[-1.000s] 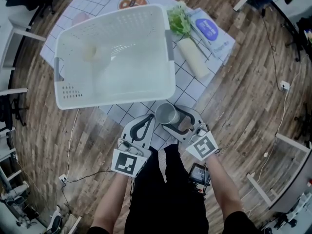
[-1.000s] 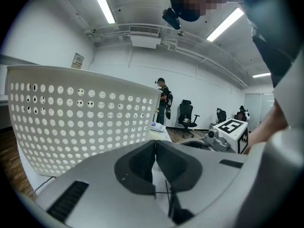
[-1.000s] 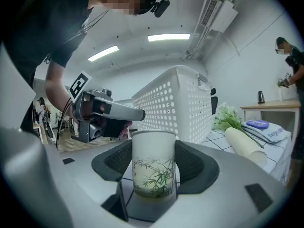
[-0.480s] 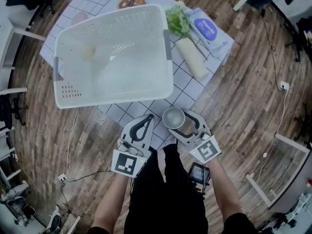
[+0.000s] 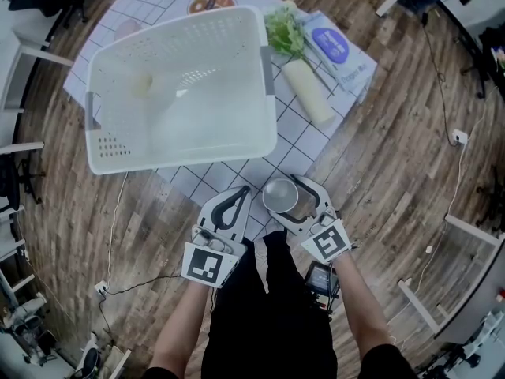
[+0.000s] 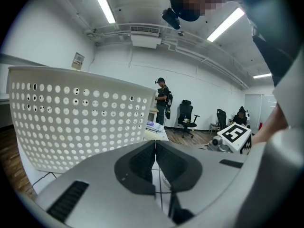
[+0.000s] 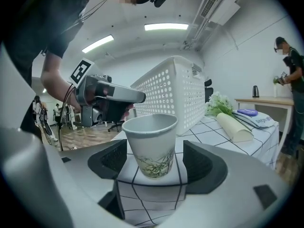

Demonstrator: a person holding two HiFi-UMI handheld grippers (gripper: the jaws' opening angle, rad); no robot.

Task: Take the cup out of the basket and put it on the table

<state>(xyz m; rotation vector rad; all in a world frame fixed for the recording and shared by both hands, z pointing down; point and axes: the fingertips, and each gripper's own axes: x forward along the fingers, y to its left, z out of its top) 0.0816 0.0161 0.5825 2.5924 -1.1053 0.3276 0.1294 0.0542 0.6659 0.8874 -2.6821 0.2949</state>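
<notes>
**Cup out of basket, standing on bench, right tool letting go**

Bench (image 5: 304, 136): checked cloth over it, wood floor all round.

Basket (image 5: 189, 155): big white perforated tub that fills most of the cloth. The cup is no longer in it.

Left tool (image 6: 155, 148): jaws together with nothing between them, held low at the near bench edge, just beside the right tool.

Right tool (image 7: 156, 167): jaws have just been opening. The cup stands between them with a gap showing on both sides, so the pads are not pressing it.

Cup (image 5: 280, 194): white paper with a green bamboo print. It stands upright on the cloth at the near edge of the bench, clear of the basket wall, and looks empty.

Handling, my read: very light, thin-walled, and soft at the rim. It would crush under a hard squeeze and tip at a nudge from a withdrawing jaw. Best hold is mid-wall on opposite sides below the rim, with light pressure.

Placement looks essentially done.
</notes>
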